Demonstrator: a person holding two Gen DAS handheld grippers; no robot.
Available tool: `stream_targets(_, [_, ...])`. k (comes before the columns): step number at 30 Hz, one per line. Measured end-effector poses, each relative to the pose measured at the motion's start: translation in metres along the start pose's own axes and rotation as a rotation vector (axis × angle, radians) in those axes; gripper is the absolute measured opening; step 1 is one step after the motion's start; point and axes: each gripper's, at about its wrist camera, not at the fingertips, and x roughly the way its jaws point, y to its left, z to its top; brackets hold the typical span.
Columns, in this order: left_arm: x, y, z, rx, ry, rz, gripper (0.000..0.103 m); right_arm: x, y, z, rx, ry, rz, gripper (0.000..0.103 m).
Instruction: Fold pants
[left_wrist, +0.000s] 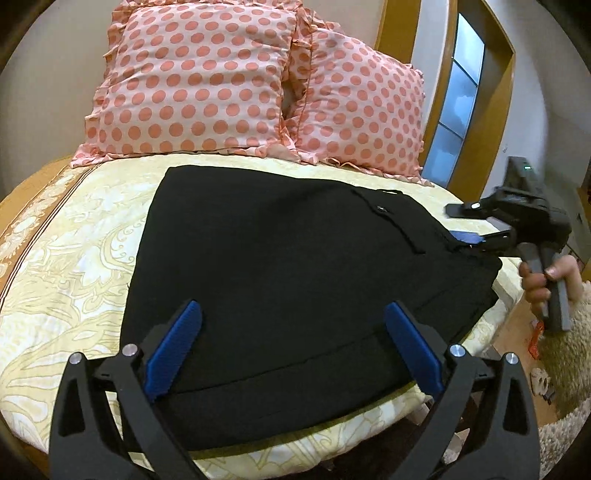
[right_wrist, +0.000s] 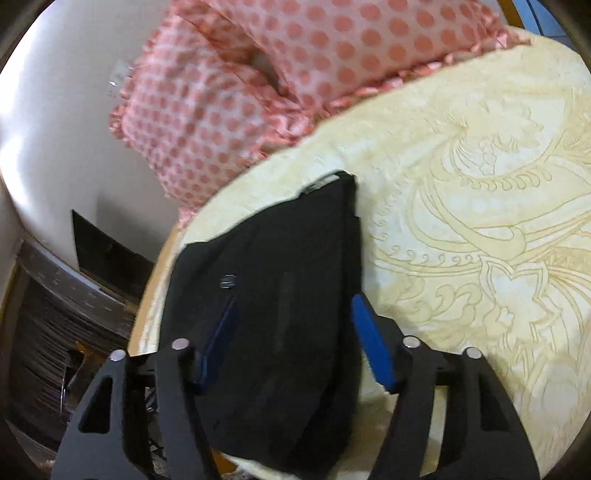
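Note:
The black pants (left_wrist: 280, 280) lie folded flat on the yellow patterned bedspread (left_wrist: 74, 280). A button and pocket flap show near their far right corner. My left gripper (left_wrist: 293, 314) is open, its blue pads over the near edge of the pants, holding nothing. My right gripper (left_wrist: 467, 229) shows in the left wrist view at the pants' right edge, held by a hand. In the right wrist view the right gripper (right_wrist: 291, 306) is open, its jaws spread above the pants (right_wrist: 280, 295), with cloth between them but not clamped.
Two pink polka-dot pillows (left_wrist: 207, 81) lean at the head of the bed. A wooden-framed door (left_wrist: 458, 99) stands at the right. A shaggy beige rug (left_wrist: 569, 354) and small items lie on the floor beside the bed. A dark cabinet (right_wrist: 66, 302) stands left of the bed.

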Motion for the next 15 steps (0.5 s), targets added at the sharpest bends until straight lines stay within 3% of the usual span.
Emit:
stream_targets(5, [0.000,-0.001,-0.001,0.006,-0.007,-0.006,0.100,0.010,-0.011,0.004,0.028,0.008,-0.031,0.063])
stream_targets(6, [0.001,-0.002,-0.001,0.010,-0.007,-0.005,0.101,0.011,-0.010,0.004,0.020,0.007,-0.033,0.063])
stream_targets(7, [0.001,-0.002,-0.001,0.011,-0.008,-0.003,0.101,0.013,-0.008,0.003,0.007,0.012,-0.031,0.055])
stream_targets(11, [0.001,-0.003,-0.002,0.011,-0.009,-0.004,0.101,0.018,0.006,-0.004,-0.080,0.040,-0.051,0.055])
stream_targets(15, [0.000,0.001,0.003,-0.012,0.015,-0.032,0.100,0.022,-0.002,0.002,-0.034,0.024,-0.018,0.051])
